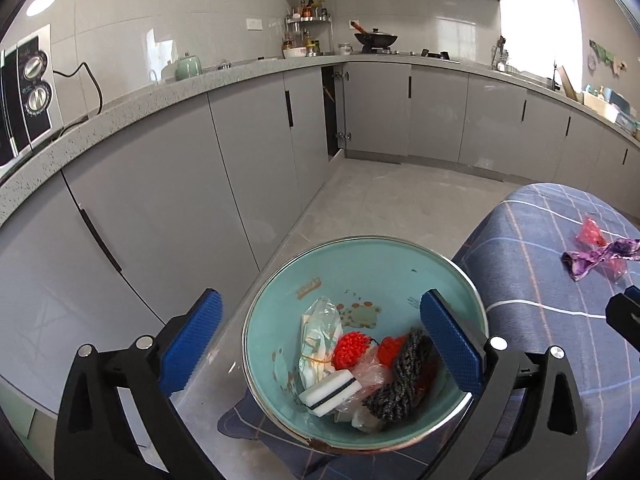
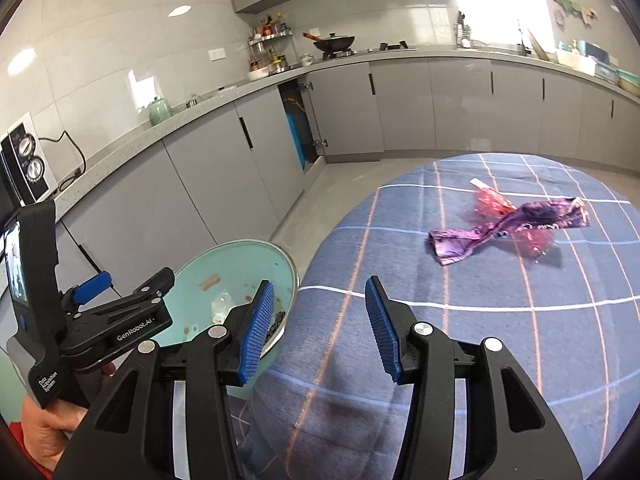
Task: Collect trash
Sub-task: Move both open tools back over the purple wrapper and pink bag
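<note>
Purple wrapper [image 2: 508, 228] lies on my table [image 2: 440, 360], half covering something pink I can't identify. Teal bin [image 1: 360, 264] sits left, its far contents hidden. Left gripper [image 1: 320, 344] gapes wide, empty; right gripper [image 2: 320, 328] half-open, empty.

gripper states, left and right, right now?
Left gripper: wide open, empty, above the teal basin.
Right gripper: open, empty, facing the purple wrapper.

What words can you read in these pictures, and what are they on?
"GenRobot.AI": on the left tongs' black body.
"Data Acquisition System": on its handle.
Print inside the bowl: too small to read.
Print on the purple wrapper: too crumpled to read.
Oven dial marks: too blurred.
</note>
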Demonstrator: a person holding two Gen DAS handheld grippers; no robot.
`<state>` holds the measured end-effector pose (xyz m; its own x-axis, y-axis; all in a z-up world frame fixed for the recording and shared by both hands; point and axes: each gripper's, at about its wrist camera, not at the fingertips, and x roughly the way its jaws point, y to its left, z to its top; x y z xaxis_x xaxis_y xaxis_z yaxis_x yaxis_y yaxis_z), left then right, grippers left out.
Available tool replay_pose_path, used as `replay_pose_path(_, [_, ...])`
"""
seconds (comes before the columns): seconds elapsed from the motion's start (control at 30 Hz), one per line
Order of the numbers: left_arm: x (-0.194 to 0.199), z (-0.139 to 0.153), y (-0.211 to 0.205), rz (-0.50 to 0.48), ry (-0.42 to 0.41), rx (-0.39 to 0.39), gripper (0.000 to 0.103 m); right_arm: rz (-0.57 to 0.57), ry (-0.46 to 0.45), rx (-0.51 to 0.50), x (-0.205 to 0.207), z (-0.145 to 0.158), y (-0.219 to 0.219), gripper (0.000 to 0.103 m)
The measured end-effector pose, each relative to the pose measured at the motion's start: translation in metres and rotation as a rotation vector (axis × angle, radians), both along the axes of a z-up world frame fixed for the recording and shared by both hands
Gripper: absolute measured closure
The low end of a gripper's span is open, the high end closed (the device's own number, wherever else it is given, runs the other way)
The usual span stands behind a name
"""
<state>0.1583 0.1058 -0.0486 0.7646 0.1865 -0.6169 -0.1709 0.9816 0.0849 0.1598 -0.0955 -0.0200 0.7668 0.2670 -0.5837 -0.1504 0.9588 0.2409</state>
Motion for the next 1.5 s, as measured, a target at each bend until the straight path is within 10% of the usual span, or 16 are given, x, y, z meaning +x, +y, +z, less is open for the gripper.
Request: replay_pose_path(1.5, [-0.009, 0.002, -0.167, -0.330, 0.008, 0.040, 0.006, -0.395, 0.012, 0.009, -0.047, -0.018, -0.167, 0.055])
